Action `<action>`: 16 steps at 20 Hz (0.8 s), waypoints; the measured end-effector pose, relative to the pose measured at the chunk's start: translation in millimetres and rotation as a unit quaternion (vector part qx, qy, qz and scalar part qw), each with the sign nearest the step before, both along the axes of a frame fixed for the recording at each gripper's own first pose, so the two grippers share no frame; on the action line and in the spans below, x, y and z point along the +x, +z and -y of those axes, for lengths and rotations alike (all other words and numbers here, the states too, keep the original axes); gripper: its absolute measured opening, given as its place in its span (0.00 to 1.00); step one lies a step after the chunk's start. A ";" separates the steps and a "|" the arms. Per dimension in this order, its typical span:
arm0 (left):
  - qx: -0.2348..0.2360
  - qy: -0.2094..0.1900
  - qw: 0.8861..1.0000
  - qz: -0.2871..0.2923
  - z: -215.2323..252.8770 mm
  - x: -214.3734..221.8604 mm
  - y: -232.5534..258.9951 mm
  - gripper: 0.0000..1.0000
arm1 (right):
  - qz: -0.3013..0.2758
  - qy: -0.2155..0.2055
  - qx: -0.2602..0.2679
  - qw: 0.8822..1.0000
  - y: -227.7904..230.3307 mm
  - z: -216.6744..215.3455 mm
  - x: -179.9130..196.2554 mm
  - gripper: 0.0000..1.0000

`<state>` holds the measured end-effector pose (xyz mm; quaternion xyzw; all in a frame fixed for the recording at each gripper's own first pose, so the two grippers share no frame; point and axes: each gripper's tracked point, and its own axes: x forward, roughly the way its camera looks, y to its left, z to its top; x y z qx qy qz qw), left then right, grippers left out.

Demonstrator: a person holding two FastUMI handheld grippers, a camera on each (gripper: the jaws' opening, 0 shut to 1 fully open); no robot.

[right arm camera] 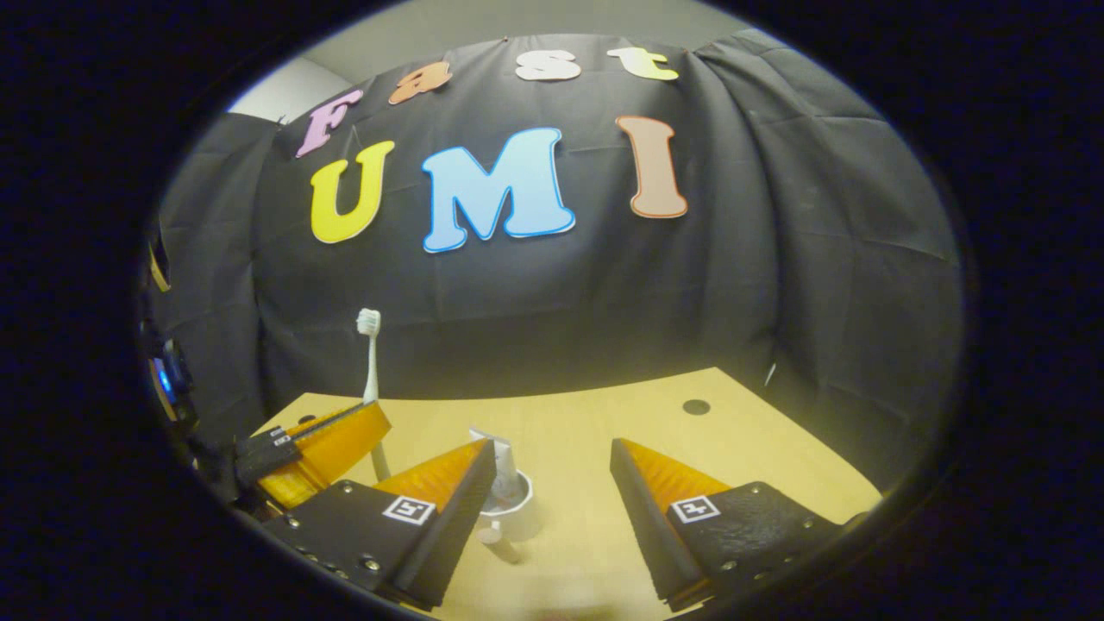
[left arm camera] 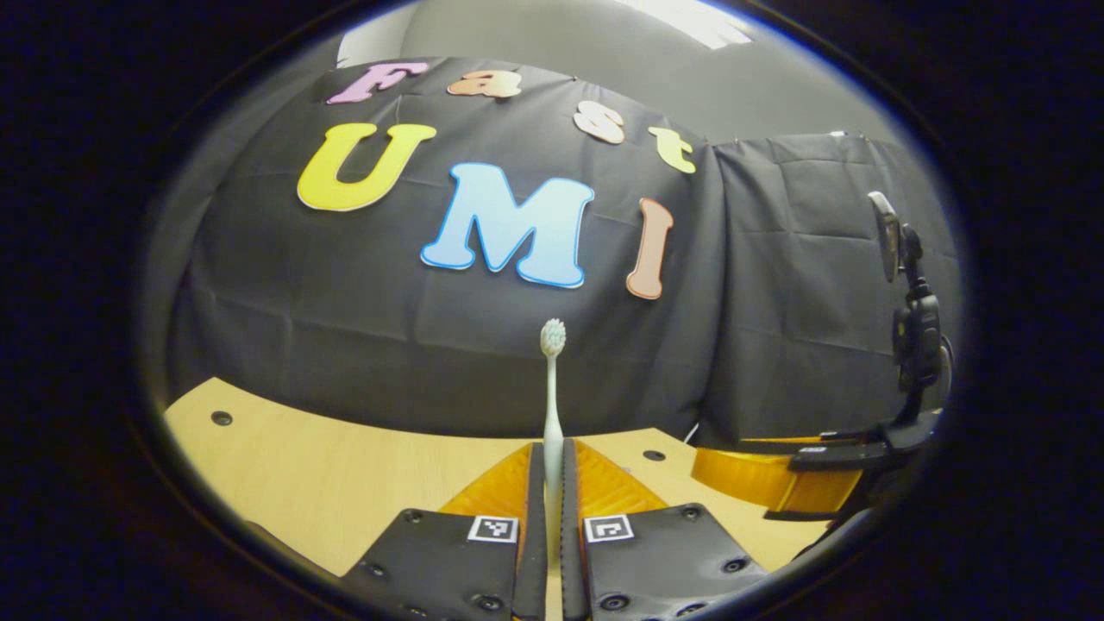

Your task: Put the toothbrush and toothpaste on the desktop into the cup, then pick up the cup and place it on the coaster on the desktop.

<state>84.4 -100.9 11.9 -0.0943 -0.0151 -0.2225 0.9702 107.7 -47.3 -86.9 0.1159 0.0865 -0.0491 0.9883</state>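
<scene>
The left claw [left arm camera: 553, 483] is clamped on the slim white plastic toothbrush [left arm camera: 552, 388], upright, not yet in the small white cup [right arm camera: 511, 500]; the white toothpaste tube [right arm camera: 500, 461] already stands inside; the right claw [right arm camera: 552, 483] gapes apart above the wooden tabletop [right arm camera: 604, 414].

cup [right arm camera: 509, 504] with toothpaste [right arm camera: 500, 461] between open right tongs [right arm camera: 552, 483], bare desktop [right arm camera: 595, 423] beyond

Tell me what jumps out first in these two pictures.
A toothbrush stands upright, bristles up, pinched between the left gripper's closed fingers above the wooden table. In the right gripper view, a white cup with a toothpaste tube in it sits on the table before the open right gripper.
</scene>
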 end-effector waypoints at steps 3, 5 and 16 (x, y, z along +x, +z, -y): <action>-0.019 -0.009 0.999 0.028 14.6 13.8 17.0 0.14 | -0.008 -0.015 -0.002 1.000 0.8 15.3 -23.9 0.84; -0.028 -0.014 0.999 0.042 24.5 21.4 20.3 0.12 | -0.018 -0.024 -0.008 1.000 -2.1 24.5 -36.1 0.84; -0.035 -0.030 0.999 0.012 53.1 55.2 -42.6 0.14 | -0.064 -0.027 0.017 0.997 -27.0 34.6 -62.2 0.84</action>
